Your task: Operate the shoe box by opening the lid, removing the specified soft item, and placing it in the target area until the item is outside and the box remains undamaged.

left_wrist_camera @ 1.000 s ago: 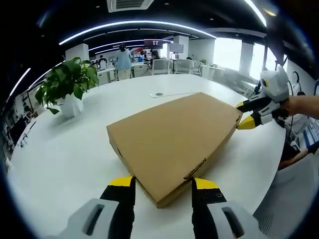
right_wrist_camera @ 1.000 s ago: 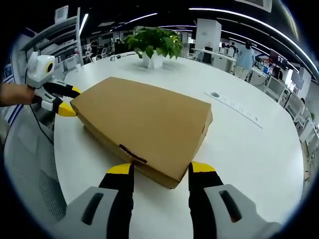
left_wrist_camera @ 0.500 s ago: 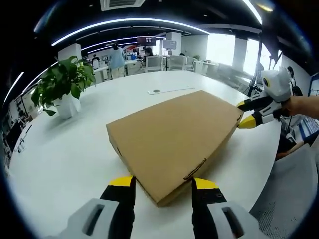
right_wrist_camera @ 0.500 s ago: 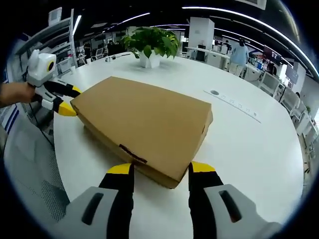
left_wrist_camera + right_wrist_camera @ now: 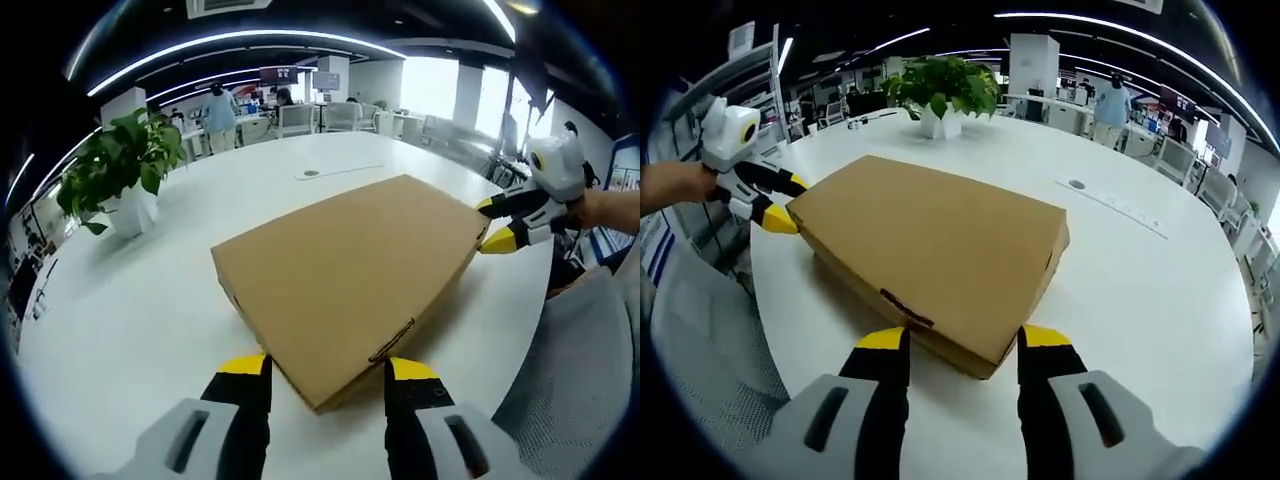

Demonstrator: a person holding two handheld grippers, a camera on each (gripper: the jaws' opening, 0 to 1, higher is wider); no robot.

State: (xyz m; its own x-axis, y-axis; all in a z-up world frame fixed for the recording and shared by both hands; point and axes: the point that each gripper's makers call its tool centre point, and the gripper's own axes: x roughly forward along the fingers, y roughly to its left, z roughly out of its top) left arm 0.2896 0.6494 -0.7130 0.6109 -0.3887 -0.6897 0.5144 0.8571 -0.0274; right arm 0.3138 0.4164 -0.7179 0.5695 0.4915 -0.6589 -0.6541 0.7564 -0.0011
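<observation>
— Shoe box (image 5: 345,275): where is it?
— Lid down on your white table (image 5: 130,300); your left gripper (image 5: 328,372) and right gripper (image 5: 957,345), both spread wide, straddle opposite corners.

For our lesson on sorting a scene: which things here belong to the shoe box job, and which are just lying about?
Belongs to the job:
- closed flat brown cardboard shoe box
- left hand-held gripper, jaws open at one corner
- right hand-held gripper, jaws open at the opposite corner

Just lying about:
- green leafy potted plant in a white pot
- round white table
- grey mesh chair
</observation>
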